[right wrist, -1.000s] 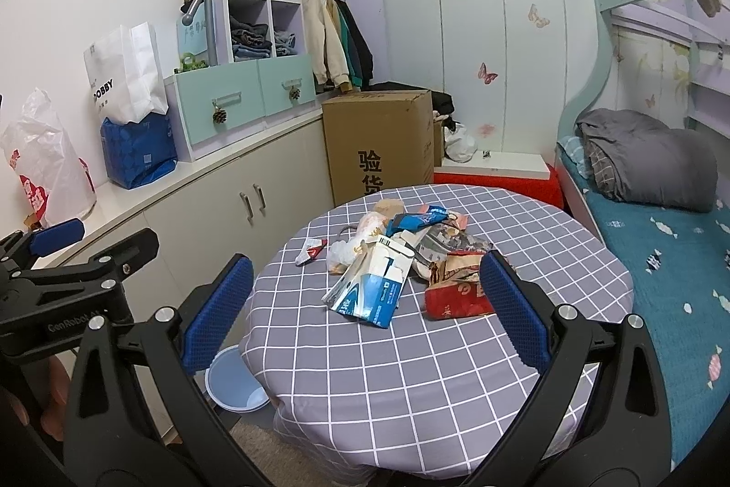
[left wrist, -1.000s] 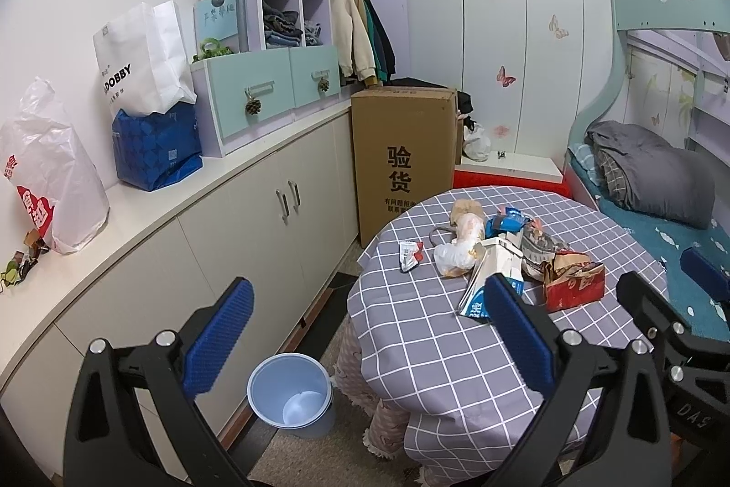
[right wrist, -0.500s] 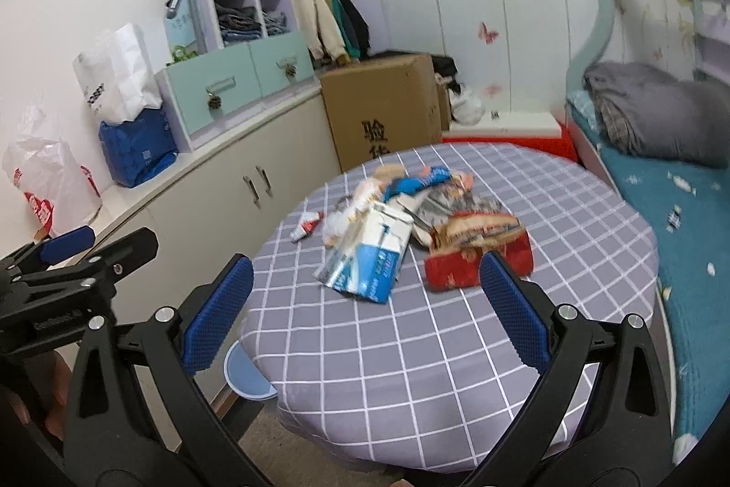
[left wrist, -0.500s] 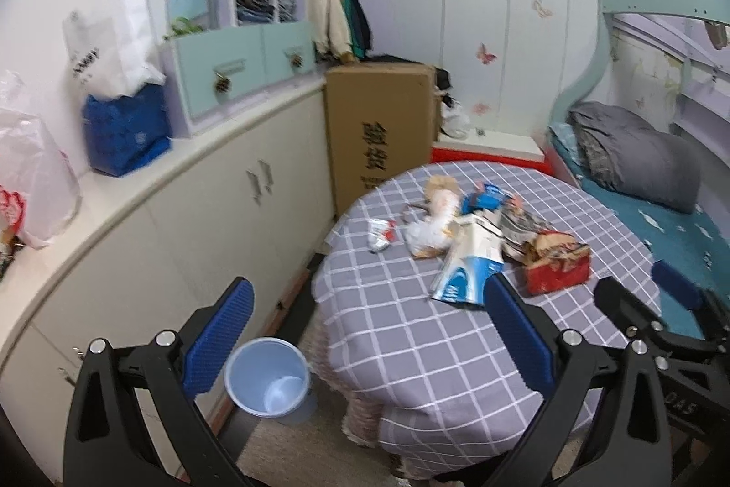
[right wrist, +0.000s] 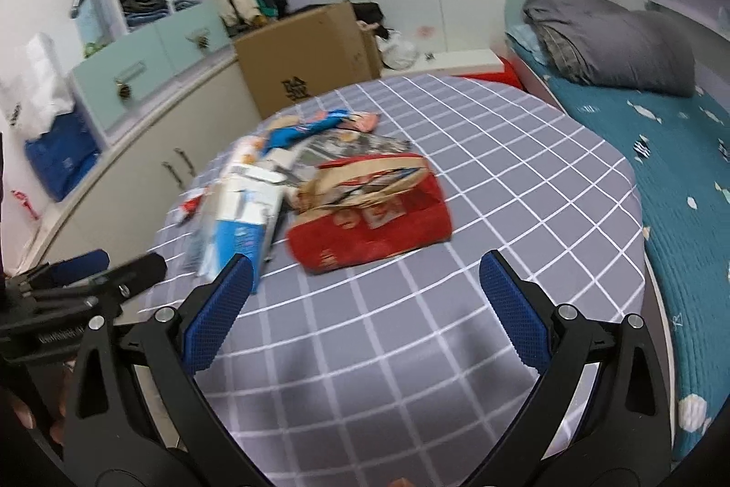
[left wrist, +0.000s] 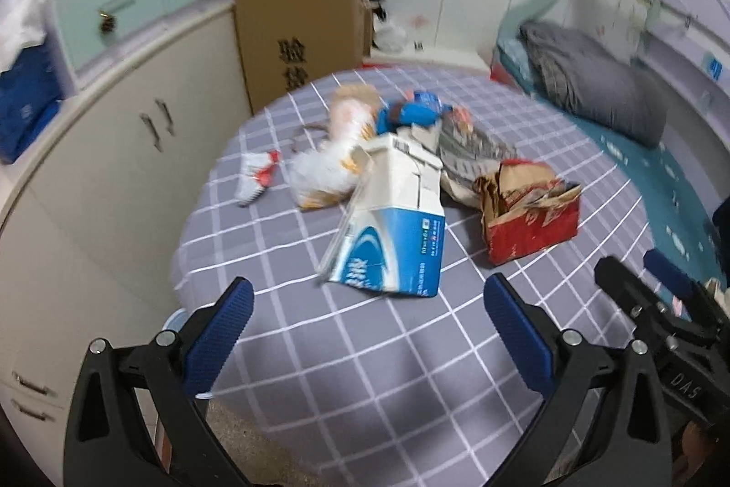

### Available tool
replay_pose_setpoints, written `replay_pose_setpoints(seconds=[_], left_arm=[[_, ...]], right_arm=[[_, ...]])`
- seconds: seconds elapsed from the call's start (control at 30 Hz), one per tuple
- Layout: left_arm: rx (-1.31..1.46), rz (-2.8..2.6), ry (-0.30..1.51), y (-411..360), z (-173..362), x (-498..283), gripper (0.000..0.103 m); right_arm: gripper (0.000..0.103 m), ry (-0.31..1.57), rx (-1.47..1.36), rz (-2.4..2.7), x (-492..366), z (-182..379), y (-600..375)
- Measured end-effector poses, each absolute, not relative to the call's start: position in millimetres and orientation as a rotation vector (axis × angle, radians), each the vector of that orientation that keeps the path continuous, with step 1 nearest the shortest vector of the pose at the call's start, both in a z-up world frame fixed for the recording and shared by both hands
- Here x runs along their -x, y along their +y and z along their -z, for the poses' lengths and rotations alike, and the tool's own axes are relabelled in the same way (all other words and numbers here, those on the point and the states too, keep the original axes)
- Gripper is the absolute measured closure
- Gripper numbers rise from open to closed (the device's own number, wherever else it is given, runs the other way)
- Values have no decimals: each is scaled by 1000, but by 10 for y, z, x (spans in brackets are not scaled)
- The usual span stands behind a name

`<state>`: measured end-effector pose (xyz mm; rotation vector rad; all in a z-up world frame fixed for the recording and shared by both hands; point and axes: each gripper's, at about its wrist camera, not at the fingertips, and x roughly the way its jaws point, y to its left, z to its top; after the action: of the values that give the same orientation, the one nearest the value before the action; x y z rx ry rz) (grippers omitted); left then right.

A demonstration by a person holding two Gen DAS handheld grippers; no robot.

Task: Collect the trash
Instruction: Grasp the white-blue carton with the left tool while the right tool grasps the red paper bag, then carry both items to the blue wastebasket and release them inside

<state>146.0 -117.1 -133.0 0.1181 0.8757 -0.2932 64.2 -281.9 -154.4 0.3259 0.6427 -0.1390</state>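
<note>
A heap of trash lies on the round table with a grey checked cloth [left wrist: 365, 368]. In it are a torn blue and white carton [left wrist: 392, 231], a crushed red box [left wrist: 529, 222], a white crumpled bag [left wrist: 324, 172], a small red and white wrapper [left wrist: 255, 181] and blue wrappers [left wrist: 410, 112]. My left gripper [left wrist: 365, 327] hovers open just short of the carton, holding nothing. In the right wrist view the red box [right wrist: 369, 222] and carton [right wrist: 242, 213] lie ahead of my right gripper [right wrist: 365, 300], which is open and empty.
A pale blue bin [left wrist: 175, 320] peeks out on the floor left of the table. Cream cabinets [left wrist: 105, 176] run along the left, a brown cardboard box [left wrist: 301, 30] stands behind the table, and a bed with a grey pillow [right wrist: 611, 39] is on the right.
Both grippers have moved forward and down toward the table; the trash heap now looks much nearer. The bin has slid almost out of the left wrist view. Both stay open.
</note>
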Motion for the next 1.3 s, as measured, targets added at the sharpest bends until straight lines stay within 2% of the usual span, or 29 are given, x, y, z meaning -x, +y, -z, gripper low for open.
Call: replay_pose_setpoints(seconds=[0.17, 0.43, 0.53, 0.6, 0.67, 0.77, 0.83, 0.97, 1.07, 1.1, 1.13, 1.17, 1.2, 1.3], left_arm=[[-158, 287, 936, -1369, 1605, -1783, 4], [-123, 276, 973, -1399, 1764, -2158, 5], [-111, 297, 966, -1425, 1774, -2203, 8], [-106, 319, 989, -1469, 1818, -2240, 26], [-96, 326, 986, -1494, 1820, -2231, 27], [-107, 336, 958, -1527, 1775, -2176, 39], [-95, 339, 948, -1520, 1742, -2163, 43], [-82, 343, 933, -1485, 1692, -2095, 48], [-57, 356, 909, -1451, 1615, -1998, 57], [-41, 365, 905, -1419, 1602, -1948, 72], [-32, 363, 896, -1397, 1569, -1921, 96], [-26, 374, 908, -1379, 1568, -1900, 96], [-20, 382, 918, -1364, 1576, -1885, 96], [15, 390, 945, -1295, 1643, -1832, 98]], right_arm=[[6, 699, -329, 156, -958, 1705, -3040], [6, 752, -354, 37, -1418, 1820, -3317], [6, 796, -369, -42, -1604, 1878, -3375], [6, 803, -372, -69, -1683, 1905, -3373], [6, 809, -380, -115, -1740, 1933, -3381], [6, 811, -404, -147, -1724, 1955, -3401], [21, 804, -402, -161, -1667, 1944, -3380], [23, 788, -394, -155, -1545, 1882, -3355], [24, 766, -373, -125, -1406, 1815, -3332], [25, 758, -367, -115, -1353, 1790, -3321], [25, 749, -367, -110, -1302, 1766, -3312], [27, 737, -371, -99, -1258, 1741, -3308], [39, 723, -373, -87, -1208, 1705, -3301], [39, 695, -368, -65, -1118, 1627, -3274]])
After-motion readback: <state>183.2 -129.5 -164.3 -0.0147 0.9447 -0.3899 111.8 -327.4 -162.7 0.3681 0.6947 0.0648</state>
